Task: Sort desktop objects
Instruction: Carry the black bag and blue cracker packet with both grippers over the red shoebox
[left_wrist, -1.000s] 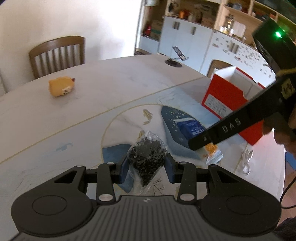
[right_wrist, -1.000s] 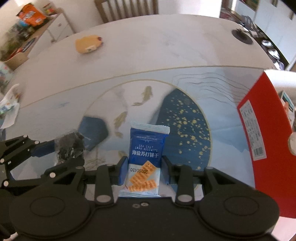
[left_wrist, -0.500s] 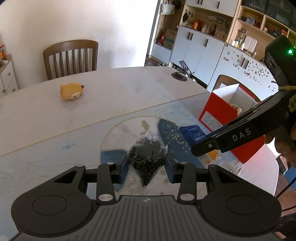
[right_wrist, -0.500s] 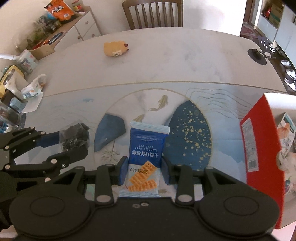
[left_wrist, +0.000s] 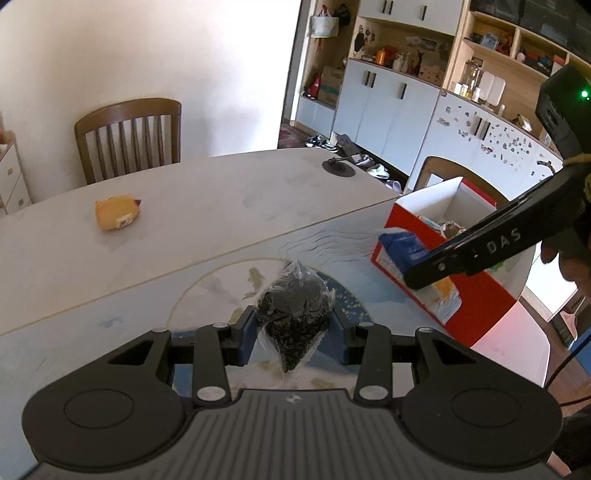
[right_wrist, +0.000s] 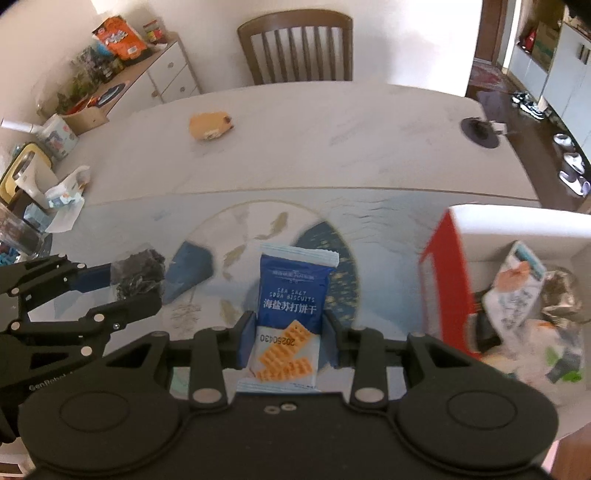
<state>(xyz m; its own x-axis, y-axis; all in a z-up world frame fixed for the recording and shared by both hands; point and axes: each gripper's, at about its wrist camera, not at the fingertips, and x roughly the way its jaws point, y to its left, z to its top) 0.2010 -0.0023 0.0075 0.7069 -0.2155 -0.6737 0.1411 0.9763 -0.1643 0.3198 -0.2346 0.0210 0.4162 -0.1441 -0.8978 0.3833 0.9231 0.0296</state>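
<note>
since a second ago both of our grippers have risen off the printed mat, carrying their loads with them, and the red box has come closer in both views. our left gripper (left_wrist: 293, 328), low in the middle of the left wrist view, has its jaws closed on the clear bag of dark bits (left_wrist: 293, 317), which hangs between the blue pads above the mat (left_wrist: 207, 291). our right gripper (right_wrist: 288, 339), low centre in the right wrist view, has its jaws pinched on the blue biscuit packet (right_wrist: 291, 295), held upright with its crimped top pointing away from us. in the left wrist view that packet shows at the right, in front of the near wall of the red box (left_wrist: 476, 299). the box stands open at the right edge of the right wrist view, with other wrappers lying inside. a small yellow toy (right_wrist: 210, 126) lies alone far up the white table (right_wrist: 332, 147), near the wooden chair (right_wrist: 295, 44).
</note>
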